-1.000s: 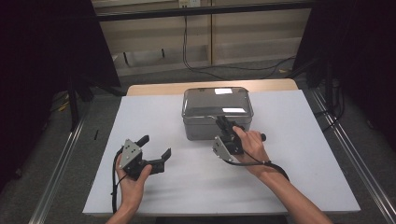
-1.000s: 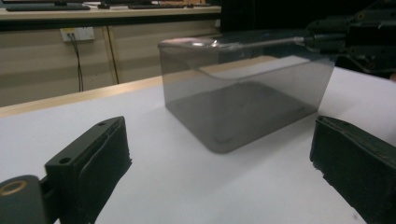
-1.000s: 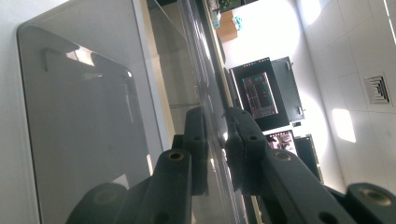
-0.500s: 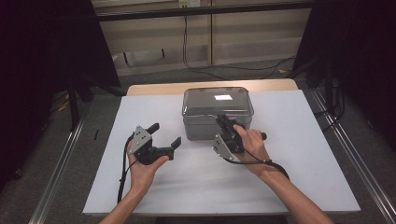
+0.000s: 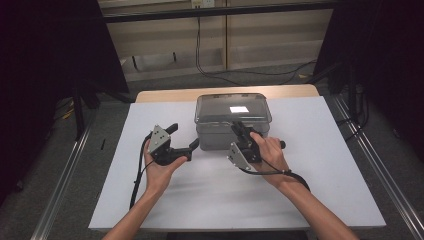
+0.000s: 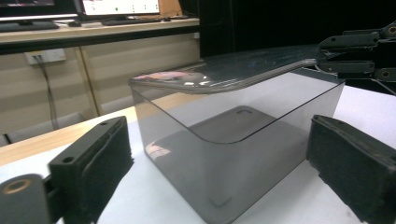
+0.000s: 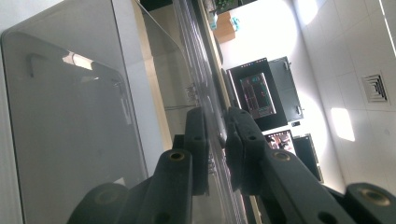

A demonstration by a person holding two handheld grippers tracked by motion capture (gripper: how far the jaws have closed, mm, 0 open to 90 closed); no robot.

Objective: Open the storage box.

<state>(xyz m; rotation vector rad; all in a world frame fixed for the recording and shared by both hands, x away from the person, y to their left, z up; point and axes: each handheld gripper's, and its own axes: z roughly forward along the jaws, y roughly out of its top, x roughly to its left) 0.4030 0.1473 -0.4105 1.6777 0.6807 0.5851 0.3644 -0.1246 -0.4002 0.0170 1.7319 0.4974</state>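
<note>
Your right gripper (image 5: 240, 131), frame centre, jaws clamping box lid (image 5: 233, 107) edge to lift; left gripper (image 5: 182, 137) jaws wide, just narrowing slightly, nothing between, ready to steady box (image 6: 233, 158).

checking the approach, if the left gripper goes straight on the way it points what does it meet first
Most likely the near left corner of the clear box, which sits dead ahead between the open jaws of the left gripper. Depth is hard to judge, but nothing lies between them on the white table.

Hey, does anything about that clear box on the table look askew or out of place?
Yes: the clear box's lid is tilted, its front edge raised by the right hand-held gripper clamped on it.
</note>
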